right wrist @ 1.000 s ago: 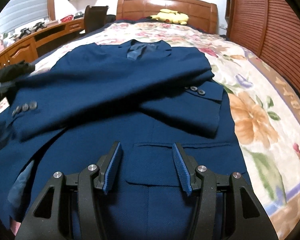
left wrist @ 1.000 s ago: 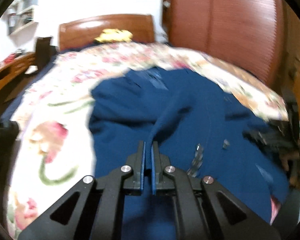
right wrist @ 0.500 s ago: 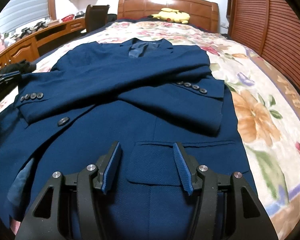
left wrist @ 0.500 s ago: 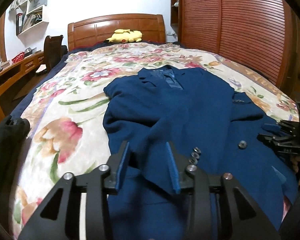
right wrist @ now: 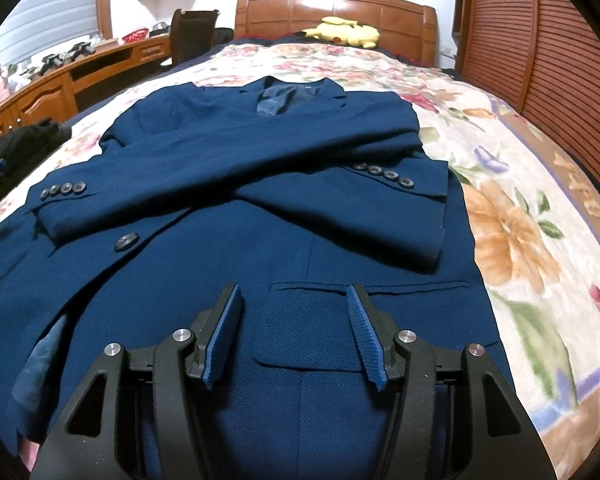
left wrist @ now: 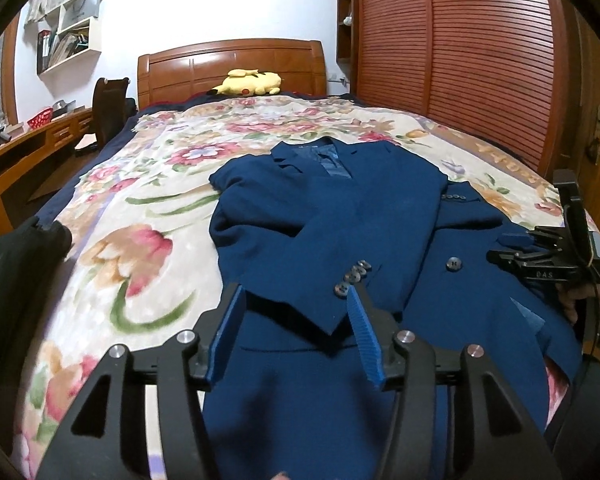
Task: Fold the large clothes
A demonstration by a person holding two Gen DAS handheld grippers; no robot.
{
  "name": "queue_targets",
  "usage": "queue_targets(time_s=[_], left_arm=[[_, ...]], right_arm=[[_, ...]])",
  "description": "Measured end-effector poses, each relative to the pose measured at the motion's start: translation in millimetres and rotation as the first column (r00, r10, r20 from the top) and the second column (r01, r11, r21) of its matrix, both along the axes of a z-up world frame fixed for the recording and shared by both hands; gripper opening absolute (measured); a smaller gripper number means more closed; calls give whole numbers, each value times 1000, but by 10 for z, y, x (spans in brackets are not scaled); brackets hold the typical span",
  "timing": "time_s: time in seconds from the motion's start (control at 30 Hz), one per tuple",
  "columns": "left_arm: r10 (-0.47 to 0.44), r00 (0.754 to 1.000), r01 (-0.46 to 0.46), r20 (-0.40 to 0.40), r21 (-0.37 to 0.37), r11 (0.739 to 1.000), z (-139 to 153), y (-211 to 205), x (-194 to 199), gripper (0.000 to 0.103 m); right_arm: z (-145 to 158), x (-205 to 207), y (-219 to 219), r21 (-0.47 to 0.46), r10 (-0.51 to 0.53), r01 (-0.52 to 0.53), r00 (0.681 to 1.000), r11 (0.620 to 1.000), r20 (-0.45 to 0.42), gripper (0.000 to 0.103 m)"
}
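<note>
Navy wool jacket [right wrist: 260,208] lies face up on the floral bedspread [right wrist: 520,232], collar toward the wooden headboard [right wrist: 336,8], both sleeves crossed over its chest. From the left wrist view, the left gripper [left wrist: 296,300] hangs over the lower hem with its blue pads spread, empty, the buttoned cuff [left wrist: 354,276] lying just ahead between them. The right gripper [right wrist: 294,300] is likewise spread wide and holding nothing, poised above the flap pocket [right wrist: 312,328]. A yellow plush toy [right wrist: 344,30] rests by the headboard.
</note>
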State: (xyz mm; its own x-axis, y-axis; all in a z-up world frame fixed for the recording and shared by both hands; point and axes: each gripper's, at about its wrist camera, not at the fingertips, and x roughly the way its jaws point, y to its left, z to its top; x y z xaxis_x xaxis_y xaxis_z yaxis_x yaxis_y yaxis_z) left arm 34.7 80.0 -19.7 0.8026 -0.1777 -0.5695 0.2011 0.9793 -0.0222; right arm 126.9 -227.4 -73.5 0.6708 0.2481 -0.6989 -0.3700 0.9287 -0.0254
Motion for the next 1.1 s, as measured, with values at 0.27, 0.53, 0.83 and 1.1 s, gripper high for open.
queue_targets(time_s=[0.27,0.53,0.83,1.1], left_arm=[[22,1000,-22,0,-8,1000,-54,61,-173,53],[72,997,-73,-18,-16,997,-128,134,-361,53],[127,991,-128,-35,-6,992,-165,361,-663,53],[152,984,-150,-89,23,988,-343,465,-822,53]], right_arm=[[1,5,4,-9,-6,6,1000,1000,3,57],[71,-159,-58,-11,-22,22,1000,1000,-2,57],[229,-671,-450,-26,-24,25,999,999,41,59],[224,-875,-941,-48,-92,92,996,995,3,67]])
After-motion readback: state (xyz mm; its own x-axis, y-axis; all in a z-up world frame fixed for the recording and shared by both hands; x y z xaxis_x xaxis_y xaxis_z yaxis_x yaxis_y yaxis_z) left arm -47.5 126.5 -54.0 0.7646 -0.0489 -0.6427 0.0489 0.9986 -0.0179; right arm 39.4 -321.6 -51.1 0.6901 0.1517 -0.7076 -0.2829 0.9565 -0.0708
